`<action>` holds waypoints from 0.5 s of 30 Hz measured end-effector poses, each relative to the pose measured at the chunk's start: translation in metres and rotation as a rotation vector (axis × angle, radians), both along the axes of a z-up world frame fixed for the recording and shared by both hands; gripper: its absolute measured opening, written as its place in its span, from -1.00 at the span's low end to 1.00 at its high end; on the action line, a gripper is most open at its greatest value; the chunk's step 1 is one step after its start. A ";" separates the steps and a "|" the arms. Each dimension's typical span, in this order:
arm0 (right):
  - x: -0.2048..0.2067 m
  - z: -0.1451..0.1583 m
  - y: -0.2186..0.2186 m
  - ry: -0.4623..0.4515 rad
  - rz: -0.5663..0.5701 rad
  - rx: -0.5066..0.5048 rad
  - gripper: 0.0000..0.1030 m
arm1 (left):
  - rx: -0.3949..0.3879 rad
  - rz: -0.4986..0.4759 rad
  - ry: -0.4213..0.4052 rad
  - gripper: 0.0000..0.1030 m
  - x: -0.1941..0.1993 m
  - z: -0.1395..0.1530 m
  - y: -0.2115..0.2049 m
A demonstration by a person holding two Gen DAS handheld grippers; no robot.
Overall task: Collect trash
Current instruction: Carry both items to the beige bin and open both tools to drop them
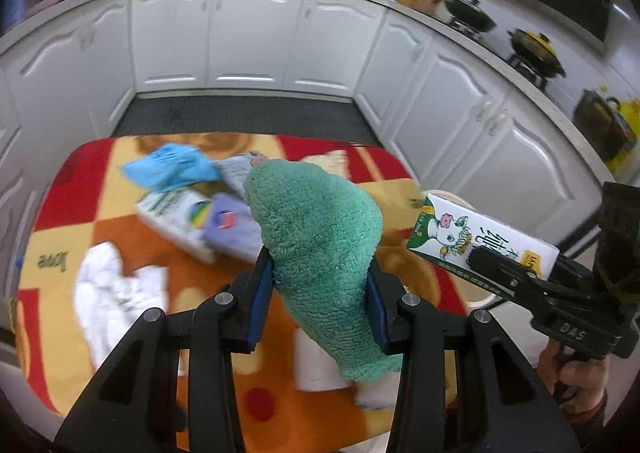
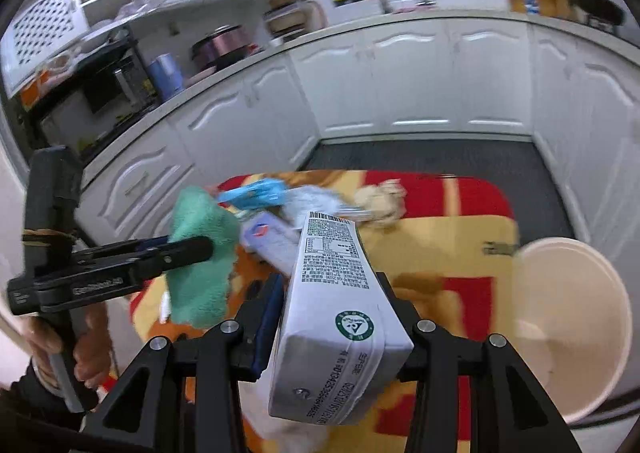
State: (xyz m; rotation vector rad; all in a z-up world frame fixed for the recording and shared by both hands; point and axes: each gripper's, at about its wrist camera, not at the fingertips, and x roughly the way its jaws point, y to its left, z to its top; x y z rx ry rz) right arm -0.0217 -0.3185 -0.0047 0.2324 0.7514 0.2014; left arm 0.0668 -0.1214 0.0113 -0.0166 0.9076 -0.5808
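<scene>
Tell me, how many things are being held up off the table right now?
2. A green cloth is clamped in the left tool, and a milk carton in the right tool, beside it. Other litter lies on the table.

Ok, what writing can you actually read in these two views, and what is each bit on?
"love": on the table blanket, upside down, near its left edge.
Large Chinese characters: on the milk carton held in the right claw; I cannot read them surely.
Small print, barcode and bottom code on the carton: too small and blurred.
Raised lettering on the left claw's body: unreadable.
Tissue packs: blurred.
</scene>
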 end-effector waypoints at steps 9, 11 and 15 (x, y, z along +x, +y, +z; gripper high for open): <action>-0.034 -0.008 -0.086 0.036 -0.242 -0.098 -0.17 | 0.027 -0.130 -0.007 -0.24 -0.014 0.005 -0.098; -0.039 -0.013 -0.103 0.053 -0.291 -0.107 -0.17 | 0.038 -0.154 0.000 -0.24 -0.016 0.002 -0.122; -0.044 -0.025 -0.136 0.093 -0.366 -0.112 -0.17 | 0.071 -0.186 0.001 -0.23 -0.021 -0.009 -0.163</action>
